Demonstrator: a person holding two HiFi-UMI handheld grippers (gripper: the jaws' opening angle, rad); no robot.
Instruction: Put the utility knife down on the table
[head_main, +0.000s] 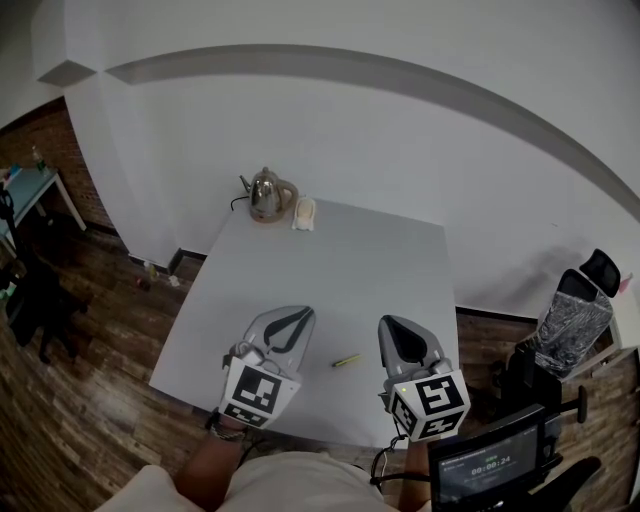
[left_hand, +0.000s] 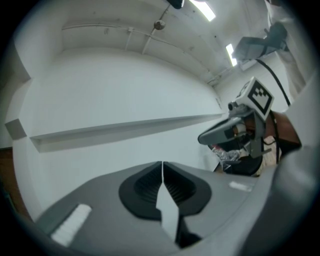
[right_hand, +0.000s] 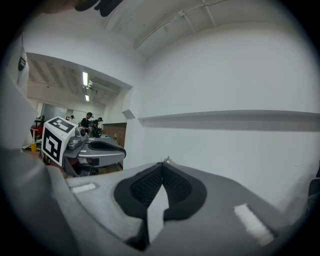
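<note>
The utility knife, small and yellow, lies flat on the white table near its front edge, between the two grippers and touching neither. My left gripper hovers just left of it with its jaws pressed together and nothing in them. My right gripper hovers just right of the knife, also shut and empty. In the left gripper view the shut left gripper points at the white wall, with the right gripper off to the side. In the right gripper view the shut right gripper also faces the wall, the left gripper beside it. Neither gripper view shows the knife.
A metal kettle and a small white object stand at the table's far edge by the wall. A chair and a screen are at the right. A blue side table stands far left on the wooden floor.
</note>
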